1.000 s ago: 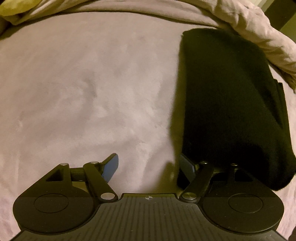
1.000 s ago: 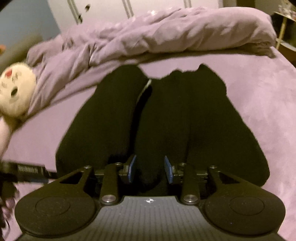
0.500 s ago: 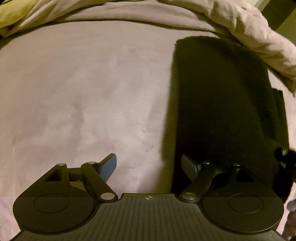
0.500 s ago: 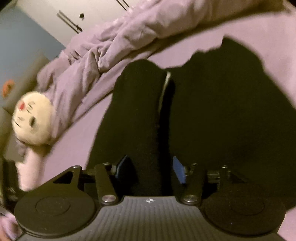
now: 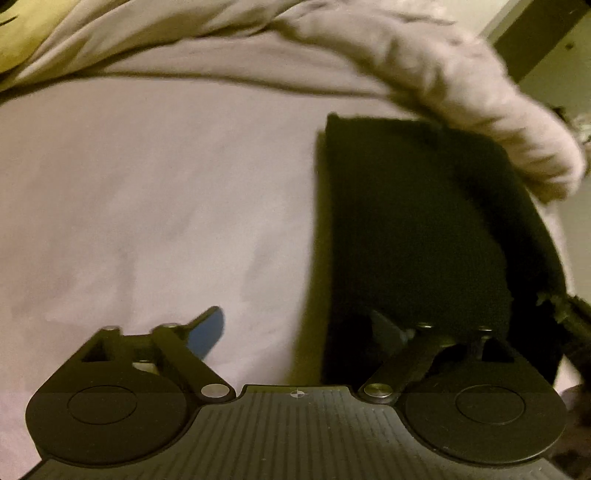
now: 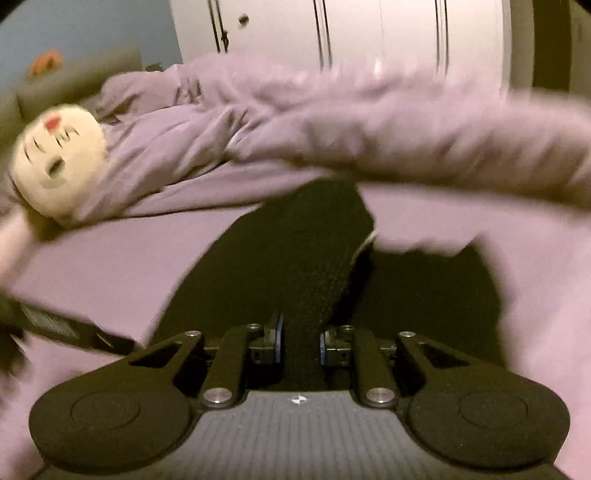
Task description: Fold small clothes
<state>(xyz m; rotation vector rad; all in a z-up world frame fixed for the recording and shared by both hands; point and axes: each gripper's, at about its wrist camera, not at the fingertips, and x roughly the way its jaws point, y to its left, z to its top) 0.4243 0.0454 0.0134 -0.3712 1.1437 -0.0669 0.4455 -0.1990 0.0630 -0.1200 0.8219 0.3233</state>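
Note:
A black garment [image 5: 417,229] lies folded lengthwise on the lilac bed sheet [image 5: 147,206], at the right of the left wrist view. My left gripper [image 5: 295,328] is open; its right finger lies over the garment's near left edge and its left finger over bare sheet. In the right wrist view the garment [image 6: 295,266] runs away from me as a thick folded band. My right gripper [image 6: 300,341] is shut on the near end of that band.
A rumpled lilac duvet [image 6: 332,122] lies along the far side of the bed, also in the left wrist view [image 5: 424,70]. A cream plush toy [image 6: 59,162] lies at the left. A white wardrobe [image 6: 369,29] stands behind. The left gripper's body [image 6: 66,325] shows at left.
My right gripper has closed on the garment's folded edge and swung, tilting the view up. The left gripper stayed open and shifted slightly toward the garment's edge.

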